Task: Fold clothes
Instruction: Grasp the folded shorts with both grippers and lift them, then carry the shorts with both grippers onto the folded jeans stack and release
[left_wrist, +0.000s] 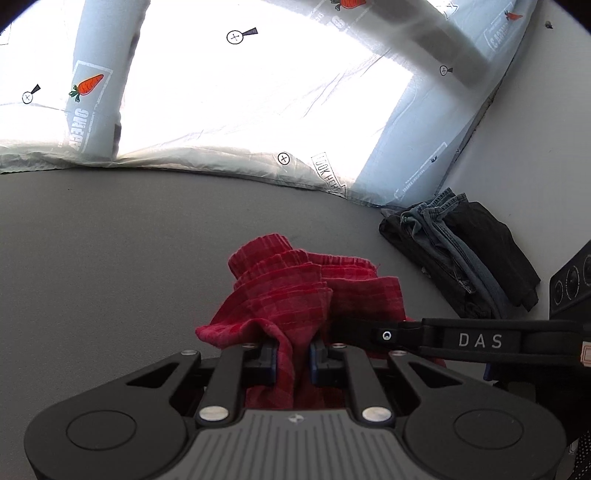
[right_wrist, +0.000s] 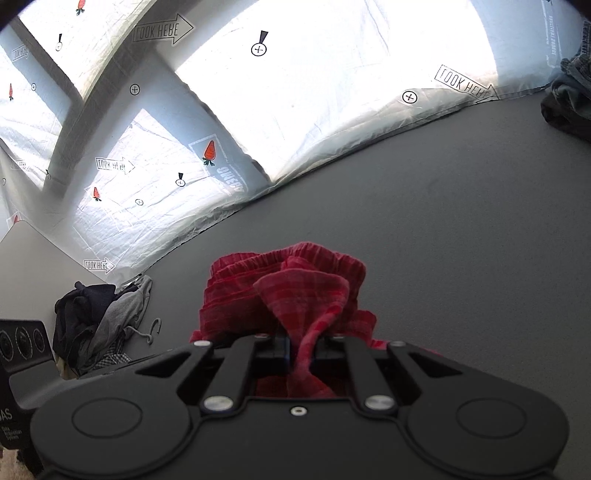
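Left wrist: red garment pinched in left gripper, likely lifted

Right gripper clamped on a bunched fold of red checked garment, fabric pinched between the pads and spilling out ahead in a crumpled heap. Grey table surface beneath. Printed white sheet with carrots and "LOOK HERE" arrows behind. Pile of dark and grey clothes at left edge; another dark pile at far right, partly cropped.
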